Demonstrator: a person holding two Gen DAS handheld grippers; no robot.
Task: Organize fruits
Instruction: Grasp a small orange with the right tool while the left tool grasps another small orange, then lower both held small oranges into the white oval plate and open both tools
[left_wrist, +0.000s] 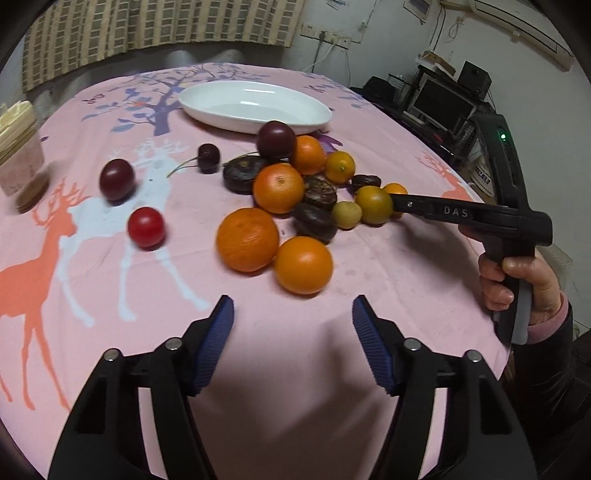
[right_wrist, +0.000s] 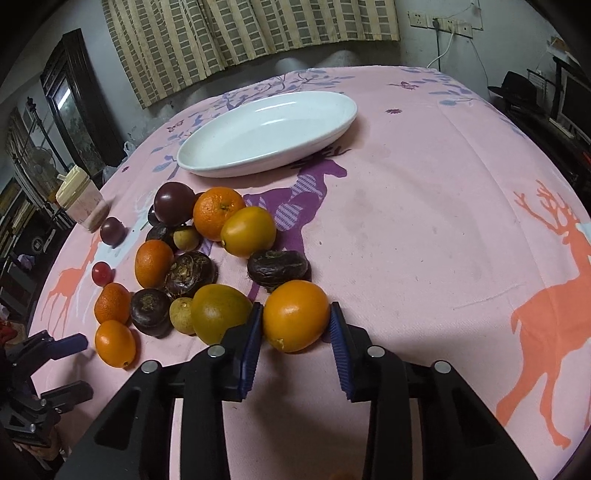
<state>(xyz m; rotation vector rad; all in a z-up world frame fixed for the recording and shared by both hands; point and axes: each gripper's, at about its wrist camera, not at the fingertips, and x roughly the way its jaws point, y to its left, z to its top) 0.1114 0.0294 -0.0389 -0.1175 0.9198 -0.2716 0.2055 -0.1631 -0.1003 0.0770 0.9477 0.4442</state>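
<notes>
A pink cloth (right_wrist: 424, 229) printed with orange, white and purple deer covers the counter. Near its left edge stands a pale container (right_wrist: 83, 201) holding cream-coloured sticks, and a checked curtain (right_wrist: 251, 33) hangs on the wall behind. To the right, wall sockets (left_wrist: 328, 37) with plugged cables sit above a dark screen (left_wrist: 441, 103) and a black speaker (left_wrist: 474, 75).

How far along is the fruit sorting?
Done: nothing; the white dish is empty. In hand: right tool closed on an orange fruit on the tablecloth. Left tool open, holding nothing. Left: the whole fruit pile.
</notes>
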